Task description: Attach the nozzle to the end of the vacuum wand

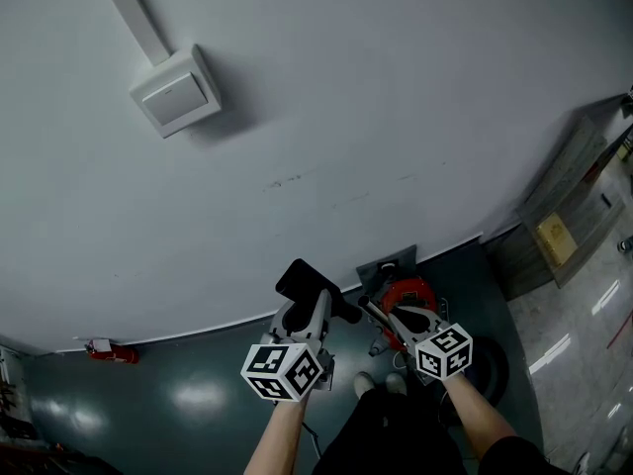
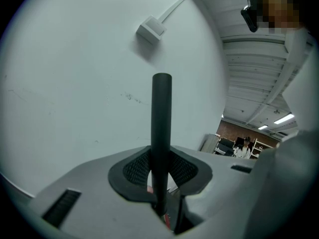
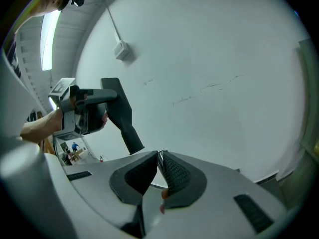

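- Left gripper (image 2: 160, 159): pads clamped on the black nozzle (image 2: 162, 114), which stands straight up out of the jaws. Only its narrow edge faces this camera.
- Right gripper (image 3: 159, 157): jaws closed together. A thin pale sliver shows in the seam, too slight to identify, and no wand is seen in it.
- Nozzle, handling (judged): light, stiff moulded plastic with smooth faces. The flat sides suit the pads. The best hold is at mid-body, as it is gripped here, leaving the neck end free for the wand.
- Right gripper view only: the nozzle appears broadside, up and left of these jaws. It has a wide flat head at the top and tapers to a narrow neck that slants down toward the right gripper. The left gripper view gives none of this outline.
- Head view only: both grippers sit side by side, the nozzle ahead of the left one. A red-orange appliance (image 1: 410, 293) sits on the floor just beyond the right one. The vacuum wand cannot be picked out with confidence.
- Farthest: the pale wall, with a wall box (image 1: 176, 89) high above the left gripper.
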Demonstrator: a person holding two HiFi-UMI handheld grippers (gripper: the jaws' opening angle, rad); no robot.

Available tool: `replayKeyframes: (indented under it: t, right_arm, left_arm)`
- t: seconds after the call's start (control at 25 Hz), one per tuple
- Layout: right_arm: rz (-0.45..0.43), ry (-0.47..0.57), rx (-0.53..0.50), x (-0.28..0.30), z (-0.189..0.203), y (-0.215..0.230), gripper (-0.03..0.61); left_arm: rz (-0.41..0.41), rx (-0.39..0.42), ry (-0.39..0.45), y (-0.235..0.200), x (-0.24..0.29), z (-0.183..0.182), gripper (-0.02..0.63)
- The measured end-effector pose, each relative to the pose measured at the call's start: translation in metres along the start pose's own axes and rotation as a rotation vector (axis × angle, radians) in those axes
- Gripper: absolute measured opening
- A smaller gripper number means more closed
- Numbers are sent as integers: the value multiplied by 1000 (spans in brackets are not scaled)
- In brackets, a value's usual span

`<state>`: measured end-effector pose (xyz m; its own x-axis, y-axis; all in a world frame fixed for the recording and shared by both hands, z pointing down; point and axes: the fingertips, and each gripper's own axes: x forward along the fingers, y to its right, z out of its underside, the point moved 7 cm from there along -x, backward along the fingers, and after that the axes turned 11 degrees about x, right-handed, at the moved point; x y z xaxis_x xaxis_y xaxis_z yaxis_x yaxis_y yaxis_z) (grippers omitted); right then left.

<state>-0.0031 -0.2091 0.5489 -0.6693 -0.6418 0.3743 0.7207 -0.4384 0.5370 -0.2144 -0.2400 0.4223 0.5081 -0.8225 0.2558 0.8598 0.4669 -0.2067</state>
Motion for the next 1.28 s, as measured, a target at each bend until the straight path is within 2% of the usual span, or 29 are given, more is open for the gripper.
replayKeyframes:
  t: [0.24,0.48,0.8,1.28]
  right_arm:
    - [-3,-86,-190,33,11,6,84]
    - [-52,-173,-319,60,19,9,148]
    - [-49,-253,-439,82,33,12,158]
    - [-50,-246,-457,91,40,17,158]
  left_arm:
    - [-36,-3,4,-4,3,-4,87]
    - [-63,-12,3,-6,6,-4,87]
    - [-101,-24,17,-10,7,-7,87]
    - [-105,-27,18,-7,18,-5,87]
